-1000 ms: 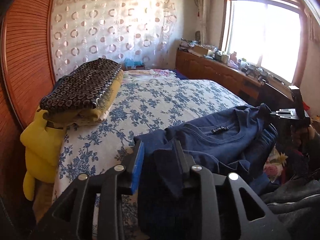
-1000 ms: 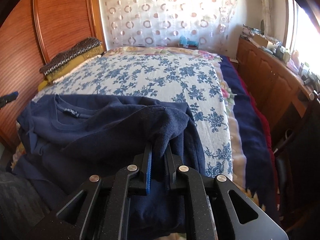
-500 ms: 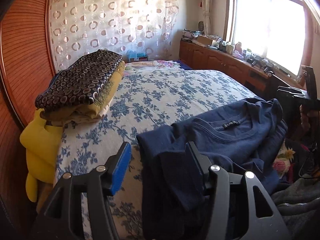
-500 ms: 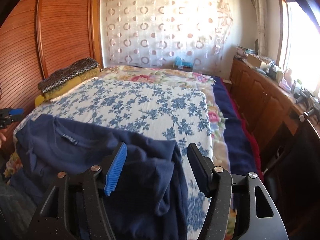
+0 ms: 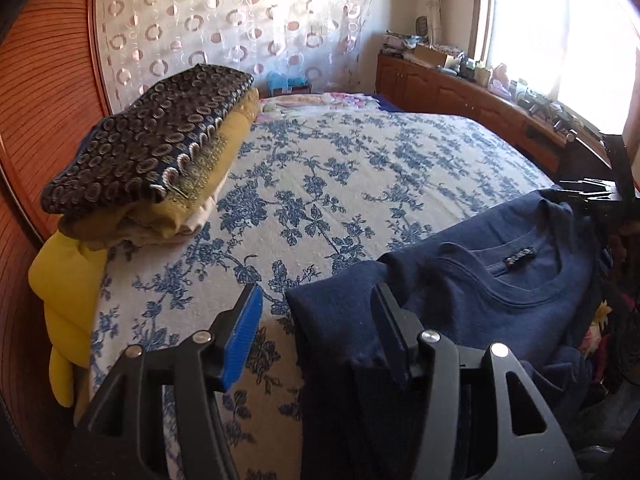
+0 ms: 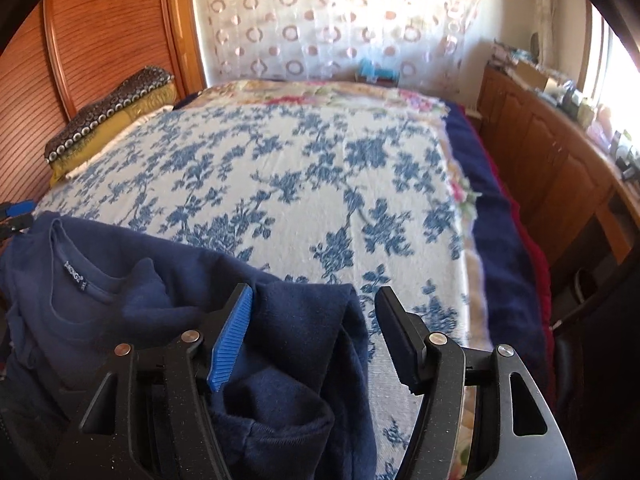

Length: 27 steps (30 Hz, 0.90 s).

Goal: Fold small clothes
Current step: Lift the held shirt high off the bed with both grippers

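Both wrist cameras are sitting low at the near edge of the bed (image 5: 360, 168), looking along their own tongs toward the dotted curtain (image 6: 340, 20). The left view is facing slightly rightward toward the window (image 5: 560, 32). Both are sharing the navy shirt (image 5: 500, 292), close up, and the folded pile (image 6: 112, 116).

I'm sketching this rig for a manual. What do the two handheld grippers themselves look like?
Both match: the left gripper and right gripper are matte black, speckled frames with triangular cut-outs and round silver rivets. Each carries one ribbed blue finger pad and one black finger. No cables, sleeves or markings are visible.
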### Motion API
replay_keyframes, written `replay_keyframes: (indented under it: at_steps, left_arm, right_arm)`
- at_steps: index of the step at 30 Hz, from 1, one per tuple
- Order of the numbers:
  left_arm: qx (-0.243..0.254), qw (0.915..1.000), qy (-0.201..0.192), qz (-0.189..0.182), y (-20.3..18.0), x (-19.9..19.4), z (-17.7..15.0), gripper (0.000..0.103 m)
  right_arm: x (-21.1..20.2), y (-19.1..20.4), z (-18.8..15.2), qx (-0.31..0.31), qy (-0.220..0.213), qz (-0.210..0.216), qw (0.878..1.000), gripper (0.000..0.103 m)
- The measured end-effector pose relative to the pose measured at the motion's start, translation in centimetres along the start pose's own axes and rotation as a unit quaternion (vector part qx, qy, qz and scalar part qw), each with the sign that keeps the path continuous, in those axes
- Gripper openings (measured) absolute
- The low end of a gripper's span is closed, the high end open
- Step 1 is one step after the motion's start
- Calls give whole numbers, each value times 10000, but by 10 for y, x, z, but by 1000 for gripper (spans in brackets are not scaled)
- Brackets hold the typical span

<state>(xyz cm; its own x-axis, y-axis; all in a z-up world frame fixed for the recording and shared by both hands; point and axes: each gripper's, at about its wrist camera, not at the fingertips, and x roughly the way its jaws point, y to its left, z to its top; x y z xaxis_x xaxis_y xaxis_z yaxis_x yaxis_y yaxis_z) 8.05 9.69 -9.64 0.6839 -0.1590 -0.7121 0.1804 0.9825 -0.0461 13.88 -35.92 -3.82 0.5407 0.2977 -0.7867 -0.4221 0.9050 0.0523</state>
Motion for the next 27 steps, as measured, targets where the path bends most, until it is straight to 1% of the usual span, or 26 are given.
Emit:
replay_keyframes:
  at_steps: [5, 12, 13, 14, 18, 19, 20, 21, 22, 23, 24, 25, 27]
  left_arm:
    - [-207, 9997, 116, 19, 8, 15, 2, 55]
    - [-225, 9996, 176, -21, 9, 21, 2, 55]
    - [-239, 9995, 190, -47, 9, 23, 2, 55]
    - [-261, 9994, 201, -79, 10, 24, 1, 55]
    - [-411, 9987, 167, -236, 14, 25, -2, 55]
    - [-454, 9984, 167, -309, 15, 25, -4, 55]
    - [-462, 9981, 169, -382, 16, 25, -5, 54]
    - [-471, 9977, 182, -453, 16, 25, -7, 49]
    - [-490, 9973, 188, -510, 16, 24, -8, 46]
    - [-521, 9967, 198, -595, 17, 23, -10, 42]
    - [-544, 9962, 214, -648, 18, 23, -10, 40]
    - [-566, 9958, 214, -686, 17, 22, -10, 36]
    - [-643, 9942, 208, -836, 19, 21, -11, 26]
  right_arm:
    - [11, -1, -3, -30, 234, 20, 9997, 65]
    - [14, -1, -5, -61, 279, 79, 9996, 65]
    - [14, -1, -4, -76, 284, 79, 9995, 62]
    - [14, 0, -4, -100, 284, 106, 9995, 55]
    - [12, 9, -5, -249, 285, 208, 9991, 38]
    - [11, 10, -5, -267, 289, 244, 9989, 31]
    - [11, 12, -5, -299, 296, 271, 9987, 27]
    - [11, 13, -5, -324, 308, 274, 9986, 24]
    - [10, 14, -6, -356, 322, 289, 9984, 20]
    - [10, 16, -6, -416, 330, 290, 9982, 18]
    - [10, 18, -6, -446, 333, 266, 9981, 18]
    - [10, 19, -5, -444, 336, 262, 9981, 16]
    - [10, 19, -5, -419, 328, 286, 9982, 15]
